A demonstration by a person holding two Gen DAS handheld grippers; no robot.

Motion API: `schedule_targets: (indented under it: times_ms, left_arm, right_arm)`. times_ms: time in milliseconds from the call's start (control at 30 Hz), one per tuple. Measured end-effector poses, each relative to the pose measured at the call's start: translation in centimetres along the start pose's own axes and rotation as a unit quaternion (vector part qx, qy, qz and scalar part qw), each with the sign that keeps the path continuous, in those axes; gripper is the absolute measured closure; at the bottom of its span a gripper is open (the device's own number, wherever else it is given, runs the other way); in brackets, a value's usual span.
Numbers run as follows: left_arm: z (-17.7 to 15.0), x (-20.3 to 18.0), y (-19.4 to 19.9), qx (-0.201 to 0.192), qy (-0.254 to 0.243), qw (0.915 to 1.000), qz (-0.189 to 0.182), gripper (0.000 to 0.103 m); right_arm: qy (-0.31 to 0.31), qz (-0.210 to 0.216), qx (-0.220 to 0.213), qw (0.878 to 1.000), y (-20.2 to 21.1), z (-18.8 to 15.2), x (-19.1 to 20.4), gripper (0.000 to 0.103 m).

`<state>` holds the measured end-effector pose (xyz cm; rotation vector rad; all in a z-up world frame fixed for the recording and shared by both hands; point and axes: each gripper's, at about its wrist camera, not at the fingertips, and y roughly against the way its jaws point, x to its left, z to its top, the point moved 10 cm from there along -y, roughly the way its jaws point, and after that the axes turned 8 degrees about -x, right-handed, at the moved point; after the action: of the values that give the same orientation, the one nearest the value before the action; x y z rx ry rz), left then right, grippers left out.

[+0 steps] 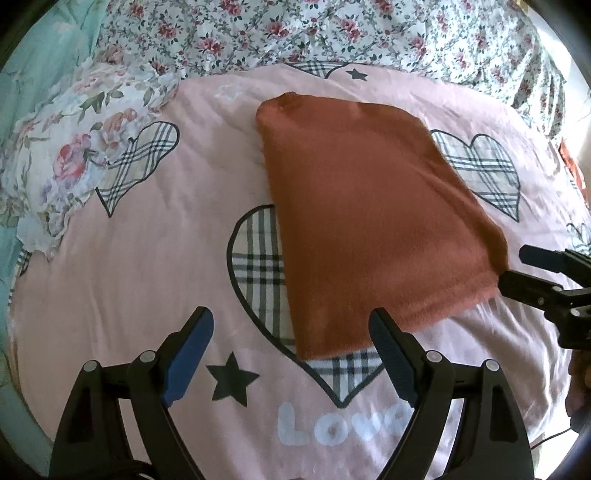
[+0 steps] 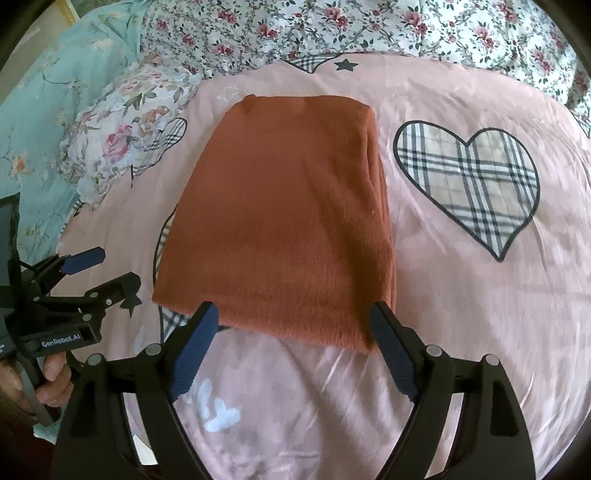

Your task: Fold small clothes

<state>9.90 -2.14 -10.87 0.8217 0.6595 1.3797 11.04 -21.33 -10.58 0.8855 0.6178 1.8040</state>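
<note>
- Pink bed cover (image 2: 461,295), printed with plaid hearts and black stars, fills both views; a floral quilt (image 2: 369,33) lies bunched beyond it.
- One rust-orange garment (image 2: 280,218) lies flat on the cover, already folded into a neat rectangle with stacked layers showing along one side edge.
- Left claw (image 1: 291,354) hovers over the garment's near corner, jaws wide apart, gripping nothing.
- Right claw (image 2: 291,349) hovers over the garment's near edge, jaws equally wide, also empty.
- Neither claw presses the cloth.
- Judging by the tidy shape, this garment's folding looks finished or nearly so; perhaps one more halving fold remains.
- No other small clothes are clearly visible near the garment.
</note>
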Motion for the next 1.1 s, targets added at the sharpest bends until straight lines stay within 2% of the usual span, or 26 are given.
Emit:
schedule_targets:
  times_ms: [200,733,1100]
  left_arm:
    - [0.5,0.1,-1.2,0.011,-0.006,0.9997,0.021,0.016]
    - [3.0,-0.6,-2.5,0.009,0.004,0.9997,0.021,0.016]
    - [4.5,-0.9,-3.1,0.0,0.032,0.9995,0.005,0.016]
  right_arm:
    - [-0.005,0.003,0.004,1.0,-0.7,0.9,-0.5,0.017]
    - [-0.002,0.013,0.004,1.0,-2.3,3.5,-0.7,0.016]
    - [-0.012,0.015,0.003,1.0,-3.3,5.0,-1.6,0.015]
